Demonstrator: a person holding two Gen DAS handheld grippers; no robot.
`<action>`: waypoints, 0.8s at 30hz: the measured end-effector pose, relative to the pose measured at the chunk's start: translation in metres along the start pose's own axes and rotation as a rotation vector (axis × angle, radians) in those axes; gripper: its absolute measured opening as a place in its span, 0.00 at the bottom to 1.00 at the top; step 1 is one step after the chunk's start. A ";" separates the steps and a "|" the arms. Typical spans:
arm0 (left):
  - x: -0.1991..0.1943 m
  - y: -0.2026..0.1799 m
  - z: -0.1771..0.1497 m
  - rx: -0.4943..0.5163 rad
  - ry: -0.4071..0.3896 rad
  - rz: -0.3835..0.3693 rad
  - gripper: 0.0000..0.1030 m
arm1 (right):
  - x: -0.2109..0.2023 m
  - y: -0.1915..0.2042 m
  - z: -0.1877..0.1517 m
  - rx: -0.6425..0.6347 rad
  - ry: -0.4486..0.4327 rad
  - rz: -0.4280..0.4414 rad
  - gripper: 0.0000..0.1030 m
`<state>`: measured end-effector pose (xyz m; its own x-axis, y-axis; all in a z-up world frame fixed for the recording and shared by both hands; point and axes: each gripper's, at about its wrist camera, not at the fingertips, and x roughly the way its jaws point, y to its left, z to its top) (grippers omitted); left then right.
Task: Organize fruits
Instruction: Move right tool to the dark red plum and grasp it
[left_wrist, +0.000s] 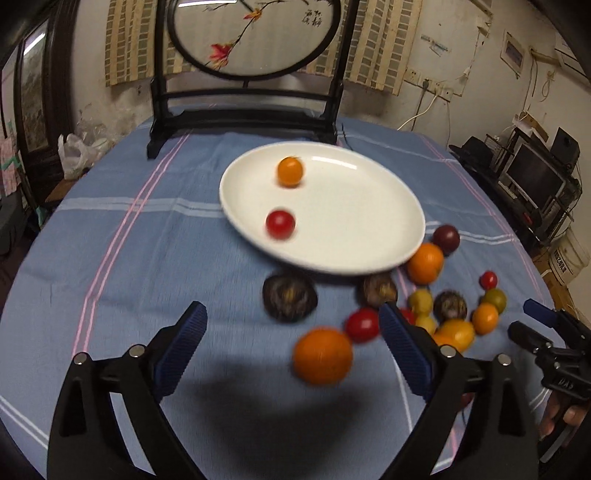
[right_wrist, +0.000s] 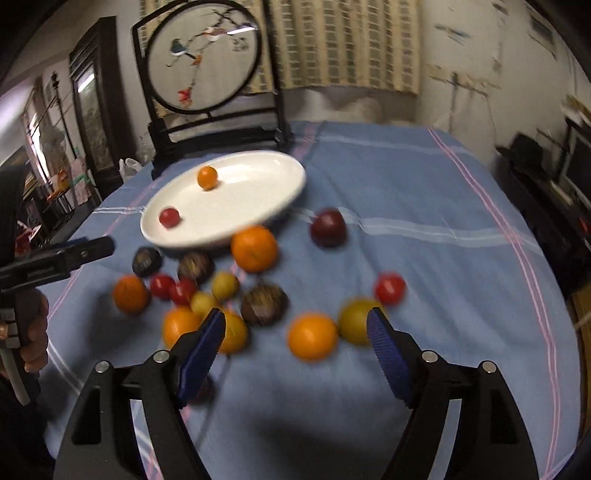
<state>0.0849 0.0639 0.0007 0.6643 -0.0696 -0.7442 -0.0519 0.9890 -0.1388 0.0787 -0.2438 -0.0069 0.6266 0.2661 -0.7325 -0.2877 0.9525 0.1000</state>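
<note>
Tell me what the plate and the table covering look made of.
Plate: likely glazed ceramic or porcelain; glossy white with a bright highlight near its far rim, though melamine is possible. Table covering: woven cloth, matte blue with white and pink stripes, slightly wrinkled.
</note>
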 end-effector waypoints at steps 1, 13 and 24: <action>-0.001 0.002 -0.010 -0.013 0.011 -0.002 0.90 | -0.001 -0.005 -0.008 0.012 0.014 -0.006 0.77; -0.008 -0.004 -0.054 -0.021 0.046 -0.056 0.90 | -0.015 -0.045 -0.027 0.140 -0.017 -0.062 0.77; -0.003 -0.013 -0.057 0.007 0.047 -0.063 0.90 | 0.029 -0.064 0.043 0.164 -0.003 -0.103 0.58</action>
<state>0.0411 0.0442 -0.0327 0.6302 -0.1373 -0.7642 -0.0060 0.9833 -0.1817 0.1465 -0.2905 -0.0059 0.6485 0.1662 -0.7428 -0.1002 0.9860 0.1331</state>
